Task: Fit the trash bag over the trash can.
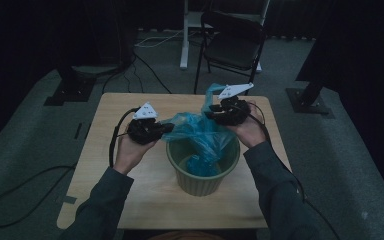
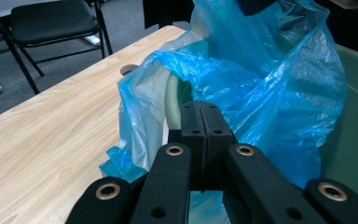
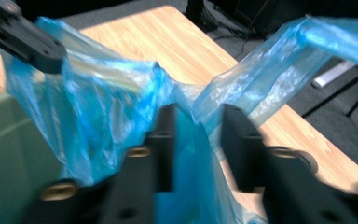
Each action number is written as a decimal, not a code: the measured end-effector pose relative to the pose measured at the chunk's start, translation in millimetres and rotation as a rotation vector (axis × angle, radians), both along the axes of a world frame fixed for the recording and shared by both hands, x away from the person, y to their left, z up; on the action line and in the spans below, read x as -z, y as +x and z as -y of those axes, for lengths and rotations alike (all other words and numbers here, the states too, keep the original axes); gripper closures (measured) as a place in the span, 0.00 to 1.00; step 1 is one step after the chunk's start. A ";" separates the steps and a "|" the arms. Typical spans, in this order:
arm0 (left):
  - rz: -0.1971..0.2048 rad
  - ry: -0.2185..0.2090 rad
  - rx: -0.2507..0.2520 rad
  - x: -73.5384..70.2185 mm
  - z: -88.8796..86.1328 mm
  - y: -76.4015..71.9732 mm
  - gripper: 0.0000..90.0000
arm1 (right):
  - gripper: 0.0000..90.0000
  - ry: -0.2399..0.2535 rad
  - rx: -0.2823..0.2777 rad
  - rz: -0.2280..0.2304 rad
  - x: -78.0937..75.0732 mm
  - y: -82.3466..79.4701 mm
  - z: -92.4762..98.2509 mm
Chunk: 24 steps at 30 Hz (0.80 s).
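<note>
A green pot [image 1: 200, 186] stands on the wooden table [image 1: 130, 200], with a blue plastic bag [image 1: 205, 135] hanging into it and spilling over its rim. My left gripper [image 1: 167, 128] is at the pot's left, jaws pressed together [image 2: 200, 109] on the bag's edge [image 2: 270, 93], which stretches away from it. From the right gripper view, the left gripper [image 3: 51, 58] pinches the film over the pot [image 3: 9, 140]. My right gripper [image 1: 211, 112] is at the pot's far right; its jaws [image 3: 198, 116] stand apart with a fold of bag [image 3: 107, 107] between them, blurred.
A black folding chair [image 1: 232, 42] stands just behind the table's far edge. Cables [image 1: 20, 195] trail over the grey floor at the left, and dark stand bases [image 1: 70, 90] sit at both far corners. Bare tabletop lies left of the pot [image 2: 51, 140].
</note>
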<state>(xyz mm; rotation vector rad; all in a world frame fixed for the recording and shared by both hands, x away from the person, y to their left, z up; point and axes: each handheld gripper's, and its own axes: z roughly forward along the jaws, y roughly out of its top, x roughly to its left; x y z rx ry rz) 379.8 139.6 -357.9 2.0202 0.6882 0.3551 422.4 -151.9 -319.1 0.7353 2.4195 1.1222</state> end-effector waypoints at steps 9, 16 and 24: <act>-0.012 -0.015 -0.026 3.5 -13.4 -2.3 1.00 | 0.98 -0.045 0.124 -0.053 9.9 5.9 23.7; -0.020 -0.012 -0.045 6.8 -21.7 -1.7 1.00 | 0.98 -0.029 0.181 -0.117 23.1 10.5 43.5; -0.042 -0.009 -0.069 13.2 -30.8 -0.8 1.00 | 0.98 -0.012 0.197 -0.172 36.6 7.8 60.2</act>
